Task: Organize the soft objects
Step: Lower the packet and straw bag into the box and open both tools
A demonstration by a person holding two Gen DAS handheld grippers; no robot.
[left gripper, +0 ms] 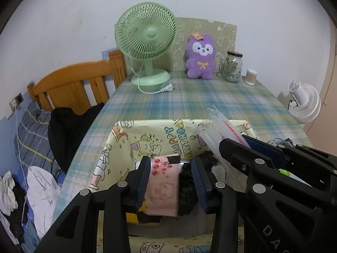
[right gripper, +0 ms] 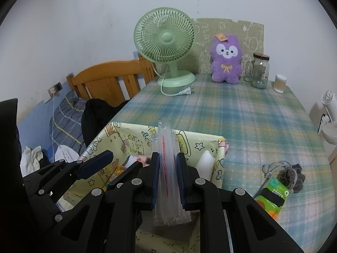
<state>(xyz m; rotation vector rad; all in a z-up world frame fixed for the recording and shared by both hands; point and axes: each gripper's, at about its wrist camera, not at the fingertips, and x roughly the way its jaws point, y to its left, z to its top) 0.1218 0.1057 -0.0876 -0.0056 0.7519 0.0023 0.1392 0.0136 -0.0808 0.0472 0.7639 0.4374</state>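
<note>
Putting soft things in the box [right gripper: 134, 136]: right tool [right gripper: 167, 181] squeezing a plastic bag [right gripper: 166, 168], left tool [left gripper: 171, 184] part open around a pink cloth [left gripper: 163, 189], next lowering toward 6 o'clock and letting go.

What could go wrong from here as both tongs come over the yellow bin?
1. The right tongs pinch only the lower part of the clear bag; its tall free end could flop or snag on the bin rim.
2. The left tongs sit close beside the right ones over the bin; they could collide.
3. The pink cloth between the left tongs looks loosely held and might drop askew.
</note>
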